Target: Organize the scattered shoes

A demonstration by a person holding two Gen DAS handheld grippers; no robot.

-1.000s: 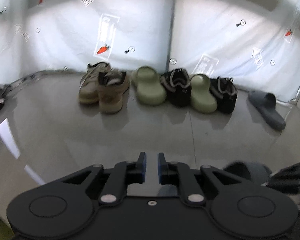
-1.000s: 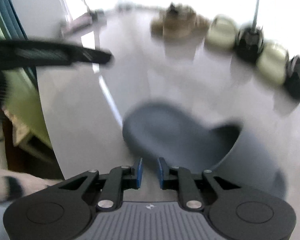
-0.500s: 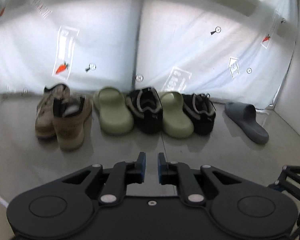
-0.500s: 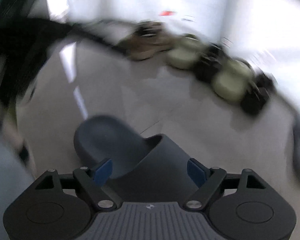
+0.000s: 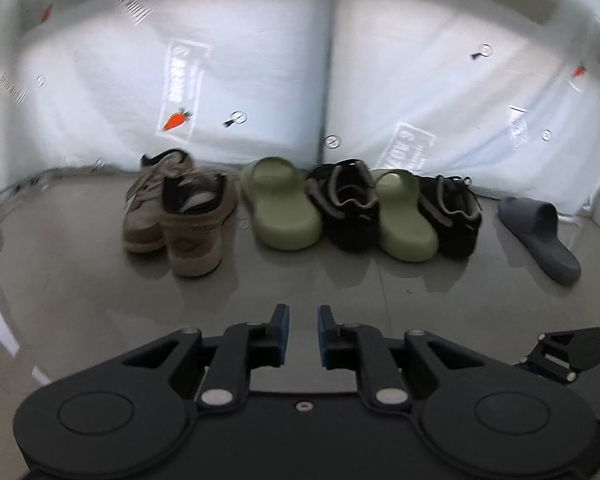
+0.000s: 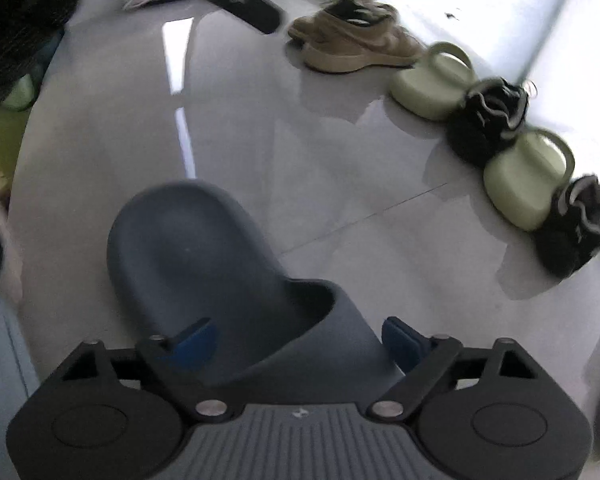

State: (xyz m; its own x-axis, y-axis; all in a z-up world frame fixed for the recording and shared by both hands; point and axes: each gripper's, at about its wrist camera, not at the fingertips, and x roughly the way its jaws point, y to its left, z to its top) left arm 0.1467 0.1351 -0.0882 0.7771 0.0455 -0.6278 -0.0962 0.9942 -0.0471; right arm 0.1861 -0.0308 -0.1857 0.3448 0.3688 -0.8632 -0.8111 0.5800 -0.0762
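Note:
Against the white wall stands a row of shoes: two tan sneakers (image 5: 192,220), a green slide (image 5: 280,208), a black sandal (image 5: 348,208), a second green slide (image 5: 406,220), a second black sandal (image 5: 456,216) and, apart at the right end, a grey slide (image 5: 540,232). My left gripper (image 5: 303,336) hovers well in front of the row, shut and holding nothing. A matching grey slide (image 6: 188,256) lies on the floor in the right wrist view. My right gripper (image 6: 300,340) is open wide, with one finger on each side of its strap end.
The glossy grey floor (image 5: 100,280) reflects light between me and the row. White sheeting (image 5: 260,80) closes the back and right sides. In the right wrist view, the left gripper's dark body (image 6: 240,0) crosses the top, and green clutter (image 6: 4,120) lies at the far left.
The right gripper opened from shut and now straddles the grey slide's strap end. The left gripper panned right and back left along the row, staying shut.

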